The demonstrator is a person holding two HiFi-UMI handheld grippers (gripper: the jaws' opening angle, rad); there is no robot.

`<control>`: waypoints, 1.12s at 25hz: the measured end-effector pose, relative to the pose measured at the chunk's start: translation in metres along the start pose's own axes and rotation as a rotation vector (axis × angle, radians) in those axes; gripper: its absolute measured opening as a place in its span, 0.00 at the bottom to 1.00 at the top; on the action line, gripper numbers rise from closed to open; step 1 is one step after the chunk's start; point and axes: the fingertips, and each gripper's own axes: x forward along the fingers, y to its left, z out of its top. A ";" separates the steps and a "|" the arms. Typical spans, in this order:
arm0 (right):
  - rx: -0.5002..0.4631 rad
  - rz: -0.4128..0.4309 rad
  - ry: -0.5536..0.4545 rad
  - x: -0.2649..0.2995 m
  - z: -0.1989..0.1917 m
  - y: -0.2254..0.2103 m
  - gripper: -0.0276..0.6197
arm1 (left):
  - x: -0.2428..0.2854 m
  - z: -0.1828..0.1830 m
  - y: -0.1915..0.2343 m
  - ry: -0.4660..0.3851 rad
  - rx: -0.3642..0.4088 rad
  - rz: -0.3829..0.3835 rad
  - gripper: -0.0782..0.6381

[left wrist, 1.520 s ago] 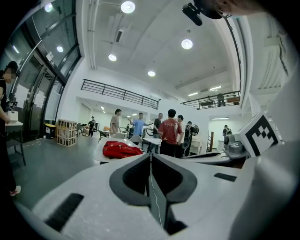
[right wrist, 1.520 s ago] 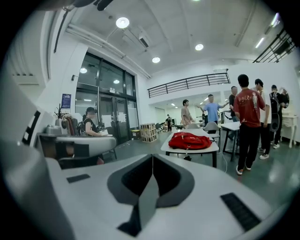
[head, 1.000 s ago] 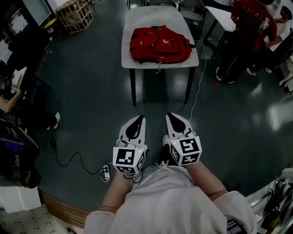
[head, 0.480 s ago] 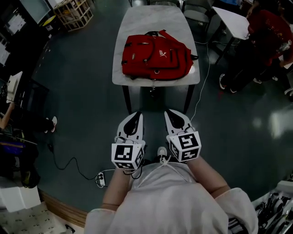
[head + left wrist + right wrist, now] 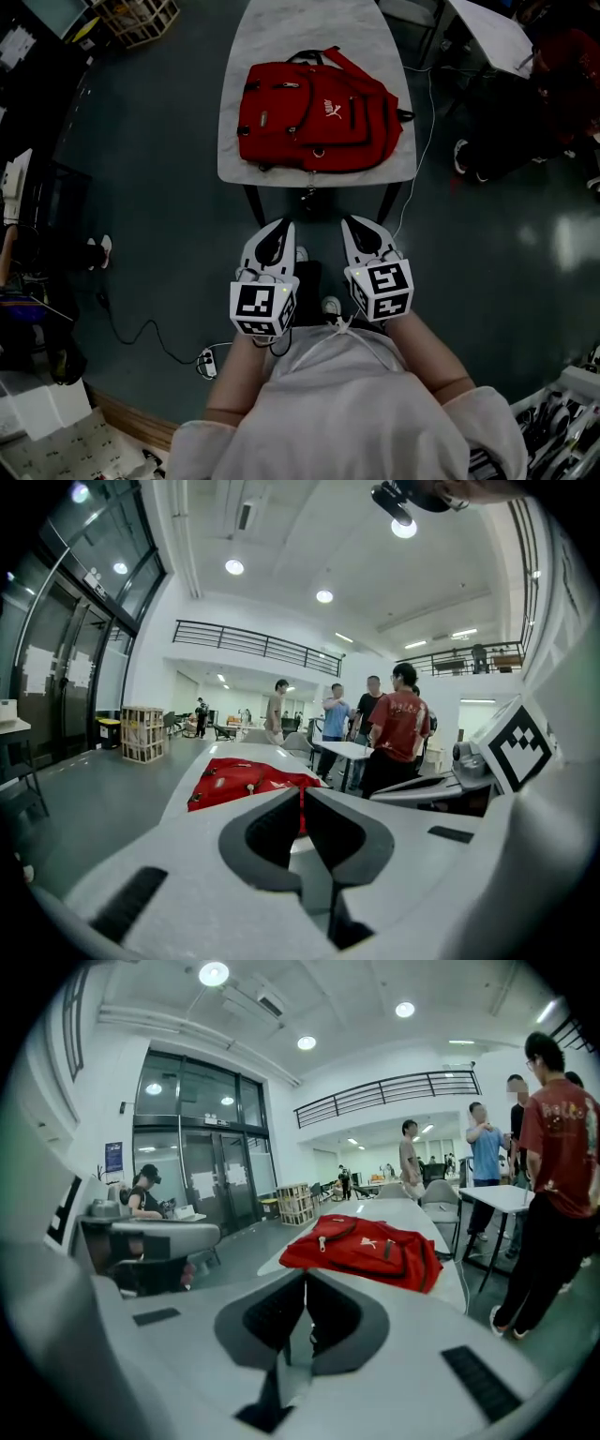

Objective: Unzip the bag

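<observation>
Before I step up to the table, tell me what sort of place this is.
Likely a large open lab or workshop hall: a railed mezzanine, tall glass doors, a dark polished floor with scattered tables, and people standing nearby.

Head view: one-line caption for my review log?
Left tongs and right tongs, shut and empty, held short of the table bearing a red backpack.

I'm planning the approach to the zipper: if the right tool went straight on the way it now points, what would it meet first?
Probably the near end of the table, then the red backpack lying on it. The right tool is shut and empty. Height is hard to judge.
</observation>
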 end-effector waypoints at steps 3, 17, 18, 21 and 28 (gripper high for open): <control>0.030 -0.022 0.033 0.028 0.002 -0.014 0.09 | 0.032 -0.001 0.020 0.029 0.009 -0.016 0.15; 0.151 -0.165 0.235 0.165 -0.021 -0.051 0.09 | 0.157 -0.036 0.106 0.190 -0.023 -0.224 0.15; 0.171 -0.165 0.265 0.173 -0.029 -0.051 0.09 | 0.163 -0.042 0.109 0.197 -0.020 -0.230 0.15; 0.231 -0.157 0.339 0.192 -0.051 -0.051 0.09 | 0.180 -0.065 0.116 0.222 -0.027 -0.238 0.15; 0.295 -0.124 0.490 0.218 -0.099 -0.041 0.09 | 0.207 -0.114 0.125 0.296 -0.052 -0.244 0.15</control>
